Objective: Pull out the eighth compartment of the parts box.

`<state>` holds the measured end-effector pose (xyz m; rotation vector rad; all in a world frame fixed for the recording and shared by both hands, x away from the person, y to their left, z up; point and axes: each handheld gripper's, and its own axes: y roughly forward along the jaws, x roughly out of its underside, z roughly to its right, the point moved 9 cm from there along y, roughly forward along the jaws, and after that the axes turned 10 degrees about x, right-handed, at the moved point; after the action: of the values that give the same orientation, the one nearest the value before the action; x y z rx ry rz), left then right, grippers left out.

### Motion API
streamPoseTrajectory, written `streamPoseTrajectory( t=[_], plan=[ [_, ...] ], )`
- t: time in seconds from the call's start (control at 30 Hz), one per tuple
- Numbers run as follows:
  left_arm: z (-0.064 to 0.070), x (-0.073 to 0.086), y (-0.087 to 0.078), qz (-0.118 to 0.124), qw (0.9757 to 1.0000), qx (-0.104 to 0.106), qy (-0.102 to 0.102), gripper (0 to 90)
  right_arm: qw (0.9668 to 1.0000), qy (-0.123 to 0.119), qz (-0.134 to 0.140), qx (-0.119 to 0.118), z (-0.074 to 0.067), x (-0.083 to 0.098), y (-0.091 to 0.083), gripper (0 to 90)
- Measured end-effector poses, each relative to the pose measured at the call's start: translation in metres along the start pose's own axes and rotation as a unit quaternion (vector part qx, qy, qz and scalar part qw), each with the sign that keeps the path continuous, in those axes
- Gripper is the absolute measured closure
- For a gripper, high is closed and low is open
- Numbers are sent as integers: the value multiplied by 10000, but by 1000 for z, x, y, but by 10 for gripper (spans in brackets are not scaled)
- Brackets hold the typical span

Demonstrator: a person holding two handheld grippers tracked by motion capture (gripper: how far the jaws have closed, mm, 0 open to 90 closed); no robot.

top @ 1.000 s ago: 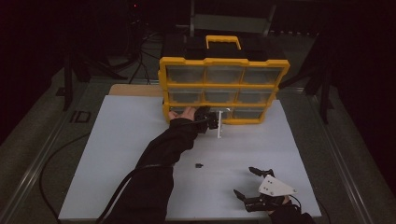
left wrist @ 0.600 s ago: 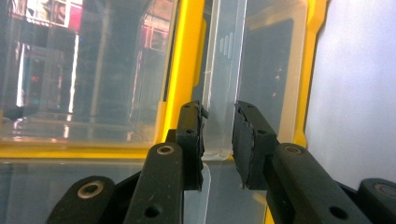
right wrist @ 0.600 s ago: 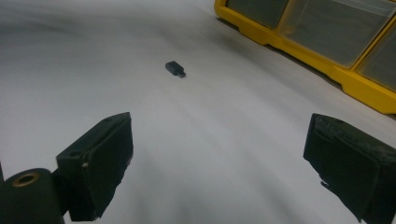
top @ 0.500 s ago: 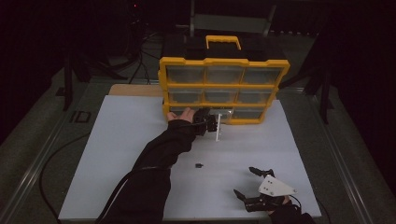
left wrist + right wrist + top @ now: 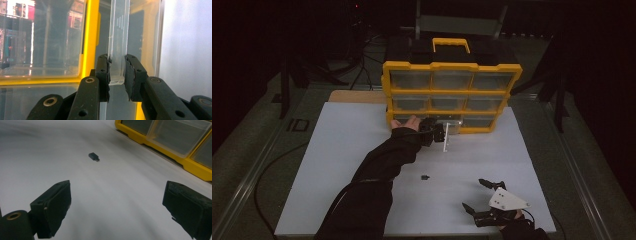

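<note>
Here, drawer handle [image 5: 117, 50] clamped between left tongs [image 5: 117, 75]

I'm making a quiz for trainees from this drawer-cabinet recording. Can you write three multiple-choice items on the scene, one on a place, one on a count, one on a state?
1. Where does the small black part lie?
A. on the white tabletop, in front of the cabinet
B. inside a drawer
C. on top of the cabinet

2. How many rows of drawers does the yellow cabinet show?
A. two
B. three
C. five

3. How do the right tongs stand?
A. shut on the black part
B. shut on a drawer
C. open, holding nothing

Answers: 1 A, it sits on bare white surface between both arms. 2 B, three rows are stacked under the handle. 3 C, the right gripper view shows the pads wide apart over the tabletop, while the left tongs clamp the clear drawer handle.
</note>
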<state>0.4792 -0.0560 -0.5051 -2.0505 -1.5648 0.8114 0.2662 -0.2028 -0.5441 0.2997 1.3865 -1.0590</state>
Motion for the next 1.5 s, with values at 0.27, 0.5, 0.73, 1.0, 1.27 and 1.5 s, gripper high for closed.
streamPoseTrajectory(
  t=[0.27,0.5,0.73,1.0,1.27,1.5],
  plan=[
    [5,-3,-8,-52,9997,235,74,744,10000,-2,-11,7,0,0,0,83],
    [11,-7,-14,11,9993,366,16,744,10000,-4,-18,3,0,0,0,84],
    [20,-11,-20,-55,9996,273,21,743,10000,0,-11,1,0,0,0,83],
    [25,-12,-25,-51,9997,220,8,744,10000,-1,-17,0,0,0,0,83],
    [29,-12,-31,-6,9996,284,66,744,10000,0,-14,-3,0,0,0,84],
    [33,-15,-34,37,9995,301,46,743,10000,-1,-18,-7,0,0,0,84]
  ],
)
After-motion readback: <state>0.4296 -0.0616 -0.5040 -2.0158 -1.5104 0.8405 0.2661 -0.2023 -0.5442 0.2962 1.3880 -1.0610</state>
